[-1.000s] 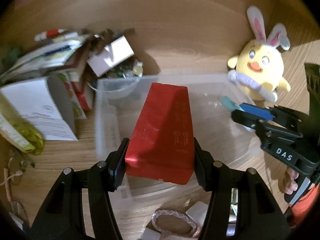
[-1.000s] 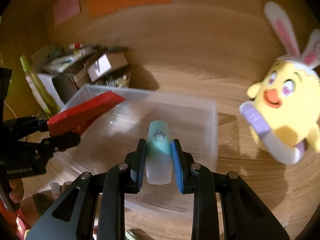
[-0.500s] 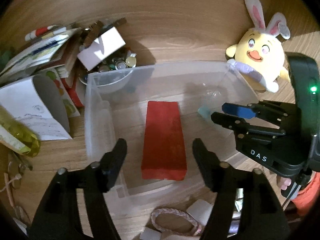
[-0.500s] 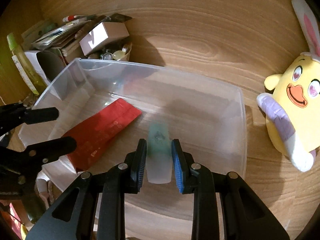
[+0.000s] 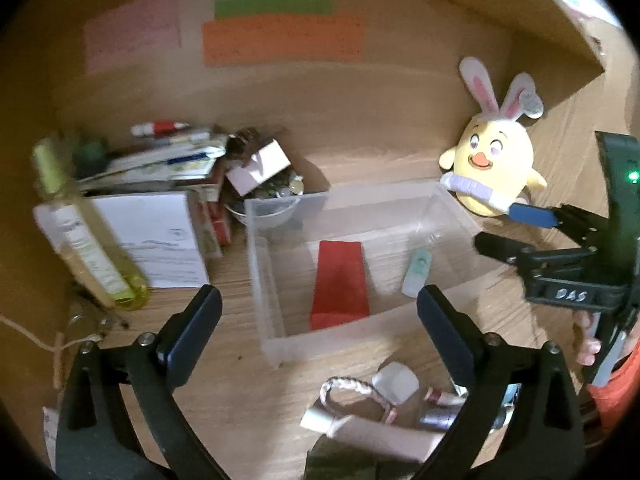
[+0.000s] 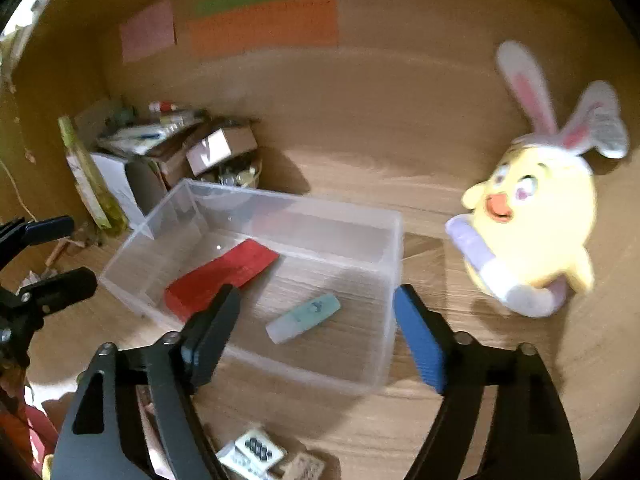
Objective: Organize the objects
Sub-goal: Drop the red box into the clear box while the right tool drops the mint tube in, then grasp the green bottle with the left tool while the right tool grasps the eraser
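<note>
A wooden desk was seen from two handheld grippers, described here from left to right. At far left a yellow-green bottle lay tilted beside a white paper-covered box, with a heap of packets and a red-and-white pen behind them. A small bowl of coins sat just beside the far left corner of a clear plastic bin.

The left gripper hovered in front of the bin with its fingers spread wide and nothing between them. Inside the bin a flat red box lay on the floor towards the left, and a small pale mint tube lay to its right, apart from it.

In the right wrist view the same red box and mint tube lay in the bin. The right gripper was held above the bin's near edge, its fingers spread wide and empty.

At far right a yellow plush chick with bunny ears stood on the desk, near the bin but apart from it. Small items lay blurred on the desk in front of the bin.
</note>
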`<control>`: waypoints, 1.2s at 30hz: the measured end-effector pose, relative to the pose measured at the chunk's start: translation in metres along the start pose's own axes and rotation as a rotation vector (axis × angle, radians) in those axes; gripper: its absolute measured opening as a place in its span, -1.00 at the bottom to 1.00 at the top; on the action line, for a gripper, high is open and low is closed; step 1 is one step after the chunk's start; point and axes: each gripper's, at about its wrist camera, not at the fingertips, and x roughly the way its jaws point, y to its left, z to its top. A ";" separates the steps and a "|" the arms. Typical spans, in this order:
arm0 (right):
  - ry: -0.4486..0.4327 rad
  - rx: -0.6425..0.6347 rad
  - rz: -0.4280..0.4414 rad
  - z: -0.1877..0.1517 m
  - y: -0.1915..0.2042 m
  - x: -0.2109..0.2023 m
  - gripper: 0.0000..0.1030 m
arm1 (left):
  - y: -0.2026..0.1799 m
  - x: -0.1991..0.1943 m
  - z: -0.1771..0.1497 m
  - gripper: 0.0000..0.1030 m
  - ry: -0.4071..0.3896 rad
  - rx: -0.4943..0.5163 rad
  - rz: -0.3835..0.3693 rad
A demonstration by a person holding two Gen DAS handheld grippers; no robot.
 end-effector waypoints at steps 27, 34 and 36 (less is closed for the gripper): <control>0.176 0.076 0.019 -0.117 -0.012 0.013 0.59 | 0.003 -0.001 -0.134 0.96 0.121 -0.054 -0.024; 0.221 0.104 0.094 -0.121 -0.020 0.019 0.09 | 0.007 0.004 -0.145 0.68 0.123 -0.115 -0.095; 0.229 0.101 0.106 -0.122 -0.020 0.020 -0.02 | 0.009 0.002 -0.146 0.49 0.117 -0.124 -0.113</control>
